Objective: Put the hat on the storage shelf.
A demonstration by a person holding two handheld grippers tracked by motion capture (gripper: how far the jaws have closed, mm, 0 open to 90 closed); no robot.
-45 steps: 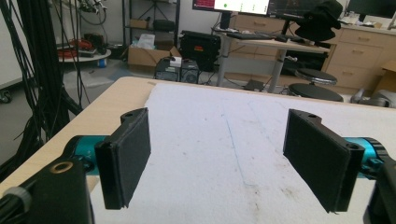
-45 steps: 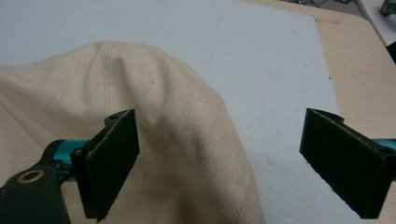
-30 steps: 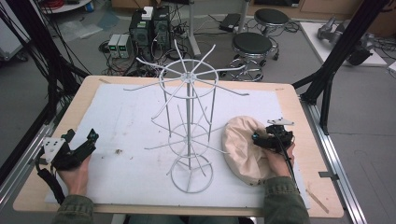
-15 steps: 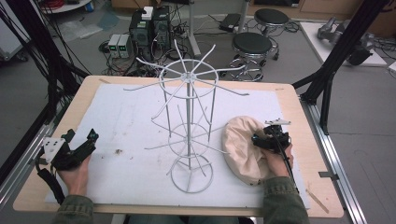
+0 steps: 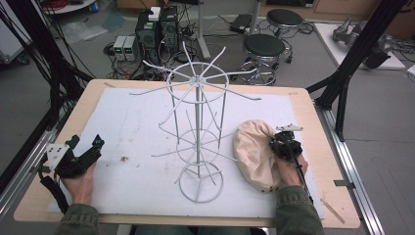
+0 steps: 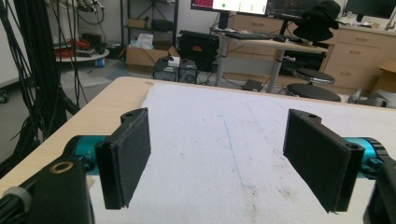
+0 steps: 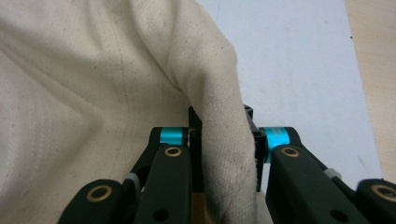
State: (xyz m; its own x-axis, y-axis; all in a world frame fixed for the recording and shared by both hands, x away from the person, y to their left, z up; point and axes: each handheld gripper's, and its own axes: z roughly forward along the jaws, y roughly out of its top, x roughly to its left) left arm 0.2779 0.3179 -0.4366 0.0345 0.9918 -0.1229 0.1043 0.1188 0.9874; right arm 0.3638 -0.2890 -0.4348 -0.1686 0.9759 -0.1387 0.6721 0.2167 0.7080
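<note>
Since a second ago, my right gripper (image 5: 272,145) has been closing its jaws, and they are now clamped on a fold of the cream cotton cloth bag (image 5: 254,154); the hand itself sits in the same spot as before. From the right gripper view I see the fold (image 7: 224,154) pinched upright between the two black pads, with the rest of the fabric spreading away to the left and bare white mat to the right.

From the high view, the bag lies in a rounded heap on the white felt mat (image 5: 132,127) that covers the light wooden counter (image 5: 313,127), at its right side, just beside the foot of the white wire display rack (image 5: 198,142). My right gripper touches the bag's right edge, with the hand behind it toward the counter's near edge.

That rack stands upright in the middle of the mat, a tall frame with a ring at its base, another ring higher up and thin arms spreading out from its top.

My left gripper (image 5: 83,152) rests at the near left of the counter, well apart from the bag and the rack. Its jaws stand wide apart with nothing between them; the left gripper view shows both black pads (image 6: 128,154) over stained mat.
</note>
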